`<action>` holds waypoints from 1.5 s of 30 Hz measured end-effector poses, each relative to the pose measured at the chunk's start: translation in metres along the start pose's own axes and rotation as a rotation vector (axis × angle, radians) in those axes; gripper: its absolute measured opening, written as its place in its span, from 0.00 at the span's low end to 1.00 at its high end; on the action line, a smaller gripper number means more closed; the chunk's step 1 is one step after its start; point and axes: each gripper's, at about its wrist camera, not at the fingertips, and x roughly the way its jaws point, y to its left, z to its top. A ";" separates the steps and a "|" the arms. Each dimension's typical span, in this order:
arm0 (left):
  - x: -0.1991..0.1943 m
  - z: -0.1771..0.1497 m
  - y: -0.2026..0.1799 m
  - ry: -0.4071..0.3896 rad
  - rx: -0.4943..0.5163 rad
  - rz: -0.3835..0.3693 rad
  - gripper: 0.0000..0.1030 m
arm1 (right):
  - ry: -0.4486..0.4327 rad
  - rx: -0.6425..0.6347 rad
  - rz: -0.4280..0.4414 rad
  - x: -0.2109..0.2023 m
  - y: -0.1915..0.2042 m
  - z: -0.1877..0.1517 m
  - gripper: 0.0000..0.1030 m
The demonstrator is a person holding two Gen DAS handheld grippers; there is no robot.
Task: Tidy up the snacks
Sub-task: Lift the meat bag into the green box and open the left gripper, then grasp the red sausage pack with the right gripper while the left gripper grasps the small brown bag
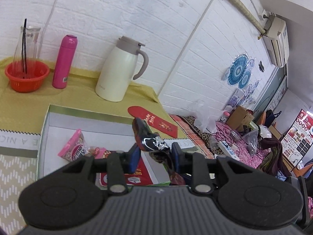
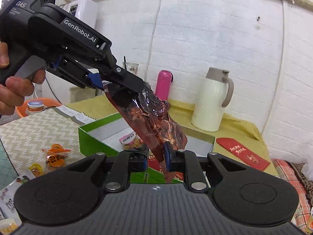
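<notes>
A dark red-brown foil snack packet (image 2: 154,115) hangs above the open green box (image 2: 88,135). My left gripper (image 2: 125,86) is shut on its upper end. My right gripper (image 2: 156,158) holds its lower end between its blue pads. In the left wrist view the packet (image 1: 148,139) sticks up between my left gripper's (image 1: 156,154) pads. Inside the box (image 1: 58,113) lie a pink snack bag (image 1: 75,146) and a red packet (image 1: 140,176).
A white thermos jug (image 1: 119,70), pink bottle (image 1: 64,62) and orange basket (image 1: 26,76) stand at the back on the yellow cloth. A red envelope (image 1: 154,123) lies right of the box. Loose orange snack packs (image 2: 52,158) lie at the left on a patterned mat.
</notes>
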 end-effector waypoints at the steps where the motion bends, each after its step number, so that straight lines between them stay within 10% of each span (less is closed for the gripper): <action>1: 0.006 0.000 0.006 0.008 -0.014 0.000 0.27 | 0.011 0.008 0.004 0.005 -0.003 -0.003 0.27; 10: 0.040 -0.001 0.043 0.054 -0.068 -0.006 0.32 | 0.057 0.013 0.016 0.039 -0.013 -0.009 0.31; 12: 0.042 -0.004 0.043 0.043 -0.045 0.050 0.66 | 0.056 0.031 0.049 0.041 -0.016 -0.009 0.52; 15: 0.040 -0.008 0.040 0.007 -0.003 0.142 0.71 | 0.037 0.021 0.046 0.042 -0.016 -0.009 1.00; 21: 0.034 -0.012 0.038 -0.004 0.010 0.274 0.92 | 0.042 -0.020 0.043 0.037 -0.006 -0.015 1.00; 45: -0.120 -0.078 -0.065 -0.126 0.154 0.275 0.92 | 0.014 0.172 0.087 -0.106 0.012 -0.005 1.00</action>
